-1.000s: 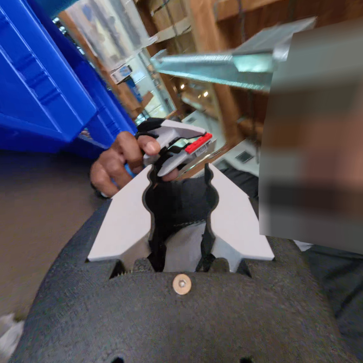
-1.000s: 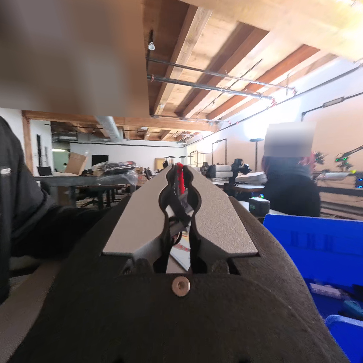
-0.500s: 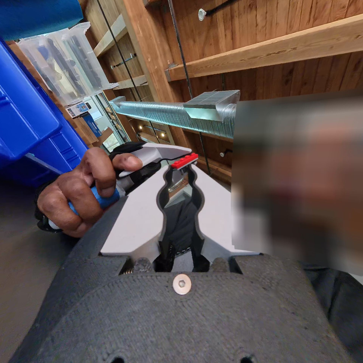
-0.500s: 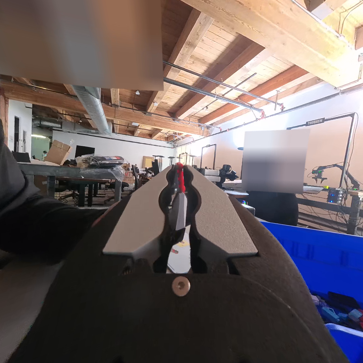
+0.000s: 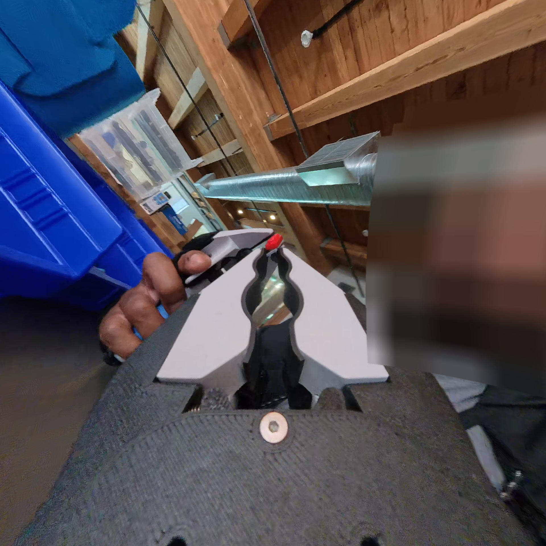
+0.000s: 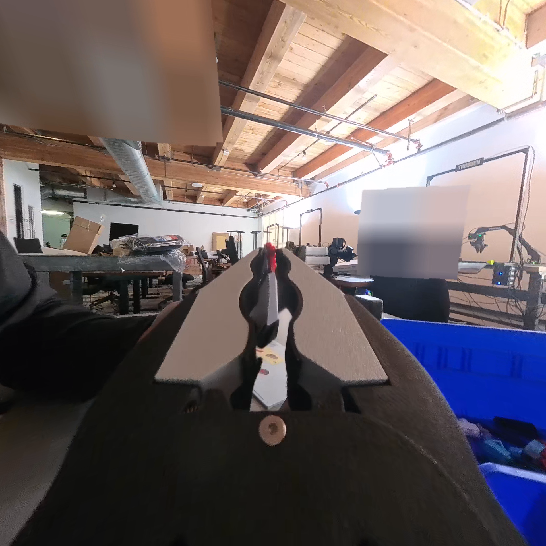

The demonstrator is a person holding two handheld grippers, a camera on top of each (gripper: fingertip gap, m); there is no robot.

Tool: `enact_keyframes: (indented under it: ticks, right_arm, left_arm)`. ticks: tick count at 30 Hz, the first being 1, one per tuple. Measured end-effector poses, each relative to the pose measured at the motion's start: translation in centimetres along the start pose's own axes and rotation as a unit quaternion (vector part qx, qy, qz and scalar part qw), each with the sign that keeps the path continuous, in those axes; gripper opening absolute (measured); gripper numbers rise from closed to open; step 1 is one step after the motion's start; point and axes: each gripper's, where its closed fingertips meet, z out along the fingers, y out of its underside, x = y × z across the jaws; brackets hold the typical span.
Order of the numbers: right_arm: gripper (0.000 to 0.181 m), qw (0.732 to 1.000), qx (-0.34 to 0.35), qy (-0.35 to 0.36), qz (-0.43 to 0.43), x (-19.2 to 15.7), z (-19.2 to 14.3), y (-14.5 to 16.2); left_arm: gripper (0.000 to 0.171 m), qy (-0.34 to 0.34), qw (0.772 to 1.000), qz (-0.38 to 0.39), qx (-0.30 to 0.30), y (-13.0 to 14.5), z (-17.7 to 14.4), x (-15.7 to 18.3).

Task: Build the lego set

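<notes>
Small flat red lego piece [image 6: 270,256] with studs, pinched edge-on in right gripper [image 6: 270,251] tips, left gripper [image 5: 272,251] nearly closed against it, blue bin [image 6: 472,359] beside

This is looking like a robotics lab set up in an open loft workspace. Wooden beams [image 6: 260,74] and planks are running across the ceiling, with black pipes [image 6: 295,125] and a silver duct [image 6: 130,165] hanging below them. Under the duct, long tables [image 6: 88,261] are standing with office chairs [image 6: 204,266] around them, and a cardboard box [image 6: 82,237] is sitting on top. Right of the tables, a small robot arm [image 6: 502,233] is hanging inside a black frame [image 6: 520,201], with cables trailing beneath. Blue bins [image 6: 472,357] of bricks are sitting nearest the camera. Clear storage boxes [image 5: 139,144] are stacked above the bins in the left wrist view.
</notes>
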Motion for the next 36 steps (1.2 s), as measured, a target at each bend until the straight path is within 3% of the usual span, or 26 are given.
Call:
enact_keyframes:
  ticks: [1, 7, 11, 16, 26, 36]
  right_arm:
    - [0.012, 1.0, -0.005, 0.002, 0.004, 0.1, 0.0, 0.2]
    - [0.012, 0.998, -0.037, 0.005, 0.044, 0.6, 0.2, 0.9]
    - [0.011, 0.997, -0.043, 0.002, 0.059, 0.6, 0.2, 1.1]
    - [0.01, 0.997, -0.042, -0.003, 0.06, 0.5, 0.1, 1.2]
    - [0.01, 0.999, -0.031, -0.034, 0.005, -0.8, 0.0, 0.4]
    - [0.01, 0.998, -0.036, -0.042, -0.018, -1.3, -0.1, 0.3]
  left_arm:
    - [0.005, -0.012, 1.0, 0.02, -0.004, -0.1, -0.1, -0.1]
    - [0.004, -0.084, 0.984, 0.15, -0.043, -0.8, -0.7, -0.2]
    - [0.004, -0.093, 0.979, 0.172, -0.051, -0.9, -0.8, -0.1]
    - [0.005, -0.079, 0.985, 0.141, -0.054, -0.7, -0.9, -0.2]
    - [0.007, -0.001, 0.997, -0.008, -0.082, 1.0, -0.6, 0.1]
    - [0.008, -0.017, 0.996, 0.014, -0.089, 1.0, -0.5, -0.1]
